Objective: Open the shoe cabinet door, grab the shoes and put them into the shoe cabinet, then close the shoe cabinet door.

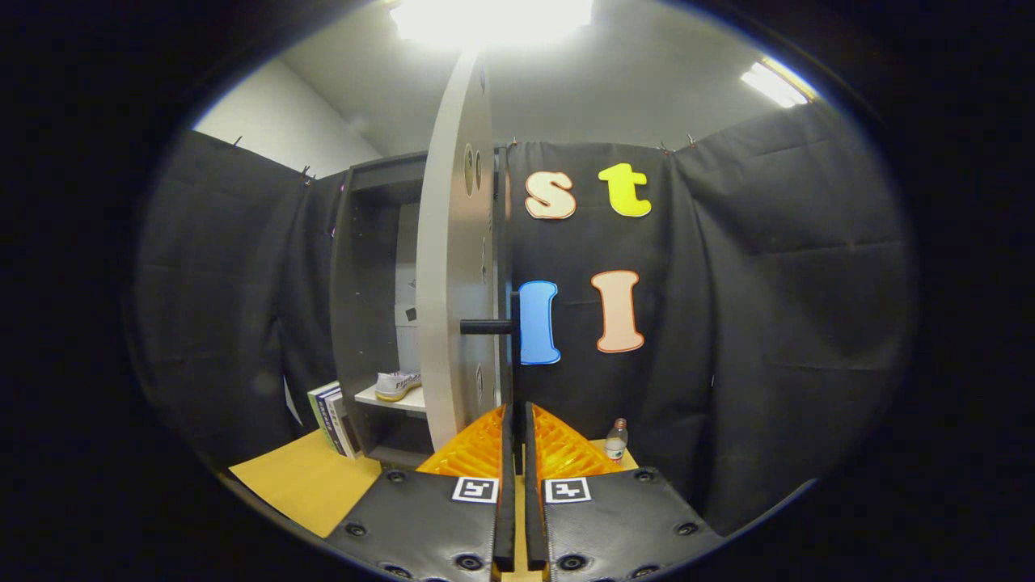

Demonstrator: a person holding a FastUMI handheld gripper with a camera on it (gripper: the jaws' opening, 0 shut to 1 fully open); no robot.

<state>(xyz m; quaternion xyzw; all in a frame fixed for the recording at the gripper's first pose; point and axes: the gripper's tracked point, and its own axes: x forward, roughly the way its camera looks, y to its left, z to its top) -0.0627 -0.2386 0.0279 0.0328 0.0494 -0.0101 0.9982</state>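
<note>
One stack of books [334,418] stands tilted at the far left, leaning against the outer left wall of the cabinet [365,267]. The books rest on one yellow-brown table [303,478].

The cabinet is one dark, upright unit, open at the front. Inside it, one pale shoe [397,385] lies on one white shelf [394,399], low in the compartment.

One door [455,267] stands swung open, seen nearly edge-on, just right of the shoe. One dark handle [503,326] projects from the door's right face: a short peg carrying a vertical bar.

The gripper [517,436] sits near, directly below the handle. Its two fingers are drawn almost together, with a thin gap between them. The lower end of the bar runs down into that gap; whether both fingers press on it cannot be determined.

One small bottle [616,440] stands on the table, just right of the fingers.
</note>
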